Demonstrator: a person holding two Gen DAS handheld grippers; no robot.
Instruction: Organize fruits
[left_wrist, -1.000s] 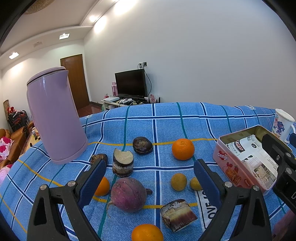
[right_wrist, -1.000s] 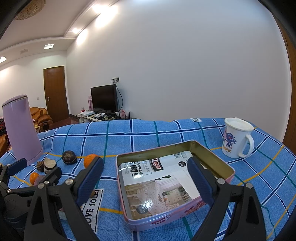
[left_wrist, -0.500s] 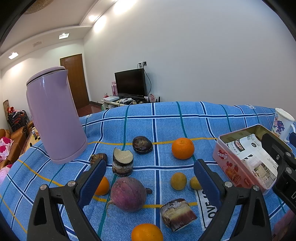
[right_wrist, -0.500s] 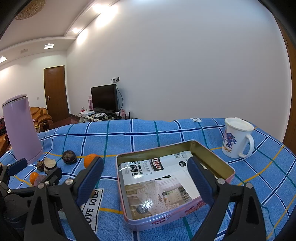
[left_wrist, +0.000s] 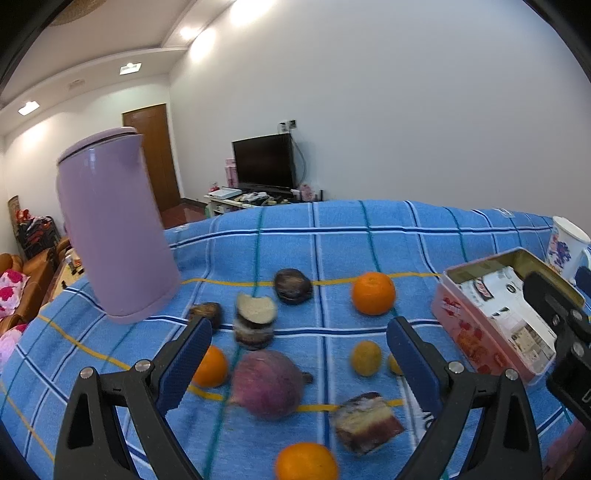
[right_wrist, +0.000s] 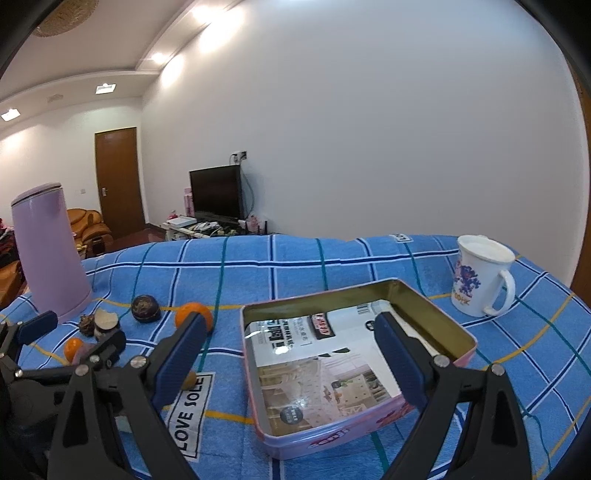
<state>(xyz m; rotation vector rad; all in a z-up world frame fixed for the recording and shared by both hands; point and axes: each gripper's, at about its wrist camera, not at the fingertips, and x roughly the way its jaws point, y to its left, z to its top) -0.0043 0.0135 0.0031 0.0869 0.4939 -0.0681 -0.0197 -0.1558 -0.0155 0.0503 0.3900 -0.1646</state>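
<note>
**Fruit spread on blue check cloth, both grippers wide apart**

While the left wrist view is a bit blurred, shapes read OK: woven blue check cloth (left_wrist: 406, 236) w/ smooth lilac plastic kettle (left_wrist: 110, 229), tapered, standing upright at left. Oranges: 3, round, glossy, i.e. far orange (left_wrist: 373, 293), one by the left finger (left_wrist: 211, 367), one at bottom edge (left_wrist: 306, 461). Small yellow fruits: 2 (left_wrist: 366, 358). Round purple turnip-like bulb (left_wrist: 266, 384), 1. Dark wrinkled fruit (left_wrist: 292, 286), 1. Cut dark-skinned chunks w/ pale flesh: 2 (left_wrist: 255, 321). Left gripper (left_wrist: 297, 345) jaws far apart, holding nothing, touching nothing, above the bulb.

Right wrist view: rectangular metal tin (right_wrist: 436, 314), pink outside, gold inner wall, printed paper lining the bottom, no fruit inside. White ceramic mug (right_wrist: 480, 282) w/ blue print, 1, beyond the tin. Right gripper (right_wrist: 290, 341) jaws also wide apart, empty, over the tin's near half.
</note>
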